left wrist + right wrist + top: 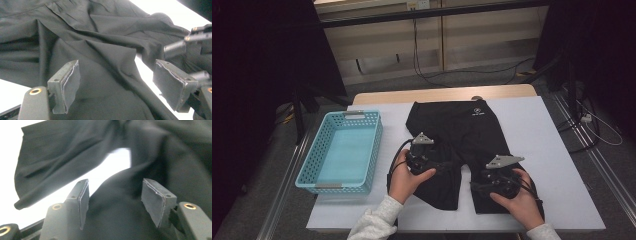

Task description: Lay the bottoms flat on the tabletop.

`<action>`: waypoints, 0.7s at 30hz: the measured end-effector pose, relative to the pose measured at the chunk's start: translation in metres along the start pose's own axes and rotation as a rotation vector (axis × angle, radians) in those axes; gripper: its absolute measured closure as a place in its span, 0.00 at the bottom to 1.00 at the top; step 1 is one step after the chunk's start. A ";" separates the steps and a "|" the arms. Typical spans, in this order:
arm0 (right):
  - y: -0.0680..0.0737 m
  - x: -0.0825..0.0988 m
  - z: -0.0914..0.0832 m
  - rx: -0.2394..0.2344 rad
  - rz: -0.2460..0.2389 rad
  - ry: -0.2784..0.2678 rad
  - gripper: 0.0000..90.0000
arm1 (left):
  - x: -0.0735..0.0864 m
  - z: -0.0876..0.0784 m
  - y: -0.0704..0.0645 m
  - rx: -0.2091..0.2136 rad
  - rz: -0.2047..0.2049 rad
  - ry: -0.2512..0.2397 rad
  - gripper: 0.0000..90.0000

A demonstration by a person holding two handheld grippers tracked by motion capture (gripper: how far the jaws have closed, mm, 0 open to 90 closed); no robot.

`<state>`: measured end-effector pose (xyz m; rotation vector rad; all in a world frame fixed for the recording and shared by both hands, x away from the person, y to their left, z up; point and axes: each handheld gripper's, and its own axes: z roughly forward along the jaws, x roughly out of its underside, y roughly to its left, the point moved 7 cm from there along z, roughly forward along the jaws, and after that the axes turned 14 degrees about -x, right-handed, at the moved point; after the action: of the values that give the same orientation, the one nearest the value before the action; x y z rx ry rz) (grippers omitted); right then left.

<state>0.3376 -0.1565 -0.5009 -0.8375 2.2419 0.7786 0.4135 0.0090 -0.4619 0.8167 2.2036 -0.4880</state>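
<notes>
This is looking like a lab recording station; black curtains [257,75] are hanging along both sides of the white-covered table [552,150]; cables [432,75] are trailing across the grey floor, and metal rails [607,175] are running past the table's right edge.

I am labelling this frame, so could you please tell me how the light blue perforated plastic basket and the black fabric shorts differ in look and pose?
The light blue perforated plastic basket is a rigid, upright container; the black fabric shorts are soft, creased and lie spread flat. The basket is pale and sits at the table's left edge, apart from both hand-held grippers; the shorts are dark, central, with both grippers over their legs. Both rest on the white table cover.
</notes>
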 end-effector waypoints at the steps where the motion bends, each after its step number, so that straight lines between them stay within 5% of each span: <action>1: 0.003 0.000 0.003 -0.005 -0.001 0.009 0.41 | 0.000 0.000 0.001 -0.007 -0.004 -0.001 0.25; 4: 0.012 0.000 0.012 0.025 -0.053 0.040 0.43 | 0.001 0.001 0.003 -0.006 0.001 0.006 0.25; 7: 0.015 0.000 0.012 0.047 -0.085 0.052 0.78 | 0.002 0.000 0.007 -0.006 -0.012 0.010 0.25; 10: 0.011 0.001 0.008 0.000 -0.023 0.039 0.97 | -0.001 -0.002 0.009 -0.013 -0.025 -0.005 0.25; 13: 0.014 0.004 0.006 -0.049 0.010 0.047 0.98 | -0.003 -0.004 0.012 -0.010 -0.032 -0.008 0.25; 18: 0.040 0.006 0.010 -0.120 -0.018 0.089 0.97 | -0.003 -0.004 0.013 -0.008 -0.039 -0.009 0.25; 21: 0.044 0.005 0.011 -0.115 -0.039 0.092 0.75 | -0.003 -0.005 0.014 -0.014 -0.040 -0.011 0.25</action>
<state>0.3070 -0.1234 -0.4975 -0.9868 2.2713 0.8733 0.4218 0.0206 -0.4577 0.7624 2.2139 -0.4951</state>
